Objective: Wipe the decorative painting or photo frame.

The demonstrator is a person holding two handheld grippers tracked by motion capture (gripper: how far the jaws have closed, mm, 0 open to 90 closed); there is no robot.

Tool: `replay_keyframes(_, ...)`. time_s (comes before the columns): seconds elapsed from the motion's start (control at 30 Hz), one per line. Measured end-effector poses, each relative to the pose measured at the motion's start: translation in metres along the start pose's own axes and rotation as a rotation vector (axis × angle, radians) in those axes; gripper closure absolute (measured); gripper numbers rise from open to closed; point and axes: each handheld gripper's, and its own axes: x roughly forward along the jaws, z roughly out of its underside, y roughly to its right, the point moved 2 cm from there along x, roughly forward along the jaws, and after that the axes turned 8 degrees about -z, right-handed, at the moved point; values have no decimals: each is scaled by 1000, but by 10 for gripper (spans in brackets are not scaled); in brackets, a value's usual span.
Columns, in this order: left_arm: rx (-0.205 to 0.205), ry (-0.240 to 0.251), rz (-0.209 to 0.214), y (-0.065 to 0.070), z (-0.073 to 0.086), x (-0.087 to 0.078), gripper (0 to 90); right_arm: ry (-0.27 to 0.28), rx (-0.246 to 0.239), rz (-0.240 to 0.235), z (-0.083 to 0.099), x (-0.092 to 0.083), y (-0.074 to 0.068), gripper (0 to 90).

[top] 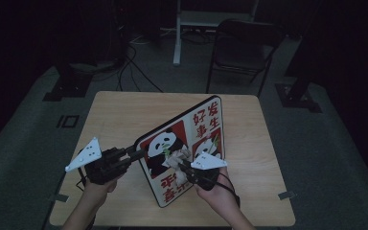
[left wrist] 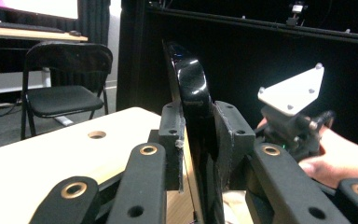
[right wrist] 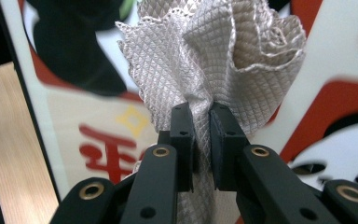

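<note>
Wooden desk [top: 120, 115], dim room, dark floor all round. A folding chair [top: 242, 48] stands beyond the far edge of the desk.

A panda board [top: 191, 139] stands on its lower edge near the middle of the desk, tilted, printed face toward the person's right side. Print: pandas, red blocks, red characters on white. Black rim.

Left gripper [top: 136, 154]: held in the left hand [top: 96, 184] at the near left of the desk, pointing level at the board's left edge. In the left gripper view the fingers [left wrist: 170, 140] are clenched on the board's glossy black edge [left wrist: 191, 84], one pad on each face; the board runs upright between them. A hole in the desk top [left wrist: 96, 135] shows to the left, the chair [left wrist: 65, 88] behind it.

Right gripper [top: 178, 164]: held in the right hand [top: 218, 196] at the near right, its grey three-cornered plate [top: 209, 163] on top. It points at the printed face. In the right gripper view the fingers [right wrist: 182, 135] are clamped on a bunched grey-white cloth [right wrist: 214, 56] with a diamond weave and scalloped hem. The cloth fans out above the pads and lies against the board's printed face [right wrist: 70, 121]; in the high view the cloth [top: 175, 158] sits at the panda print, about mid-height on the board.

The right gripper also shows in the left gripper view [left wrist: 303, 126], beyond the board, hand behind it.
</note>
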Motion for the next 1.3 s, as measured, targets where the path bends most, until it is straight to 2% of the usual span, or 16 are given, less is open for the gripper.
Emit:
replay_keyframes(0.27,1,1,4,0,0,0,753,-82,18,-11,27,7,0,809)
replay_keyframes(0.43,0,2,5,0,0,0,752,-116,45,-24,40,11,0,808)
replay_keyframes(0.63,-3,5,4,-1,0,0,752,-140,61,-32,50,14,0,809)
replay_keyframes(0.77,-3,6,7,-2,0,0,753,-188,64,-42,59,18,0,808)
replay_keyframes(0.9,1,5,4,-2,0,0,752,-206,75,-54,60,16,0,809)
replay_keyframes(1.03,-2,7,7,-2,0,0,752,-142,64,-51,44,4,0,809)
replay_keyframes(1.3,-4,2,8,-2,0,0,750,40,19,-34,-13,-28,0,808)
